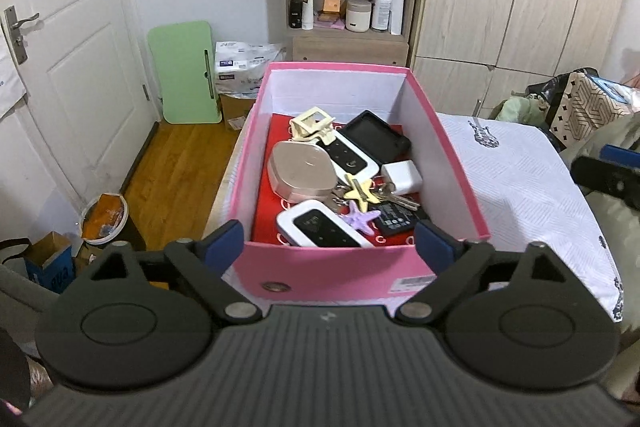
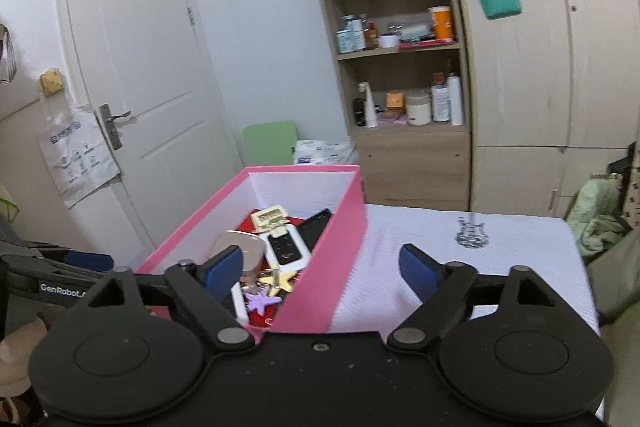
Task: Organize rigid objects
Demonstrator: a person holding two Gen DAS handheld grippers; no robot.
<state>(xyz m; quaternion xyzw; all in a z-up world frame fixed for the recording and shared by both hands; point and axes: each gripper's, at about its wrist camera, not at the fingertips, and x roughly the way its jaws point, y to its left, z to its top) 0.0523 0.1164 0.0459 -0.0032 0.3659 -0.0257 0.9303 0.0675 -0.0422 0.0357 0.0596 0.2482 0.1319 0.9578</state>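
Now both grippers stand over the near end of the pink box, which sits on the bed with its white patterned cover. The left gripper has its jaws wide apart and nothing between them; the right gripper is just as wide and also carries nothing.

The rigid objects lie inside the box: a beige oval case, a white remote, a black case, a white charger, keys with a yellow starfish and a purple starfish, and a second white device.

I think the collecting is nearly finished, and the step now is to draw back cleanly or take the box. For a good result each gripper should rise above the rim before it moves sideways, because the near wall is close under the blue pads.

To the right of the box the bed cover is free. On the left the box stands at the bed edge, with the floor and a bucket below.
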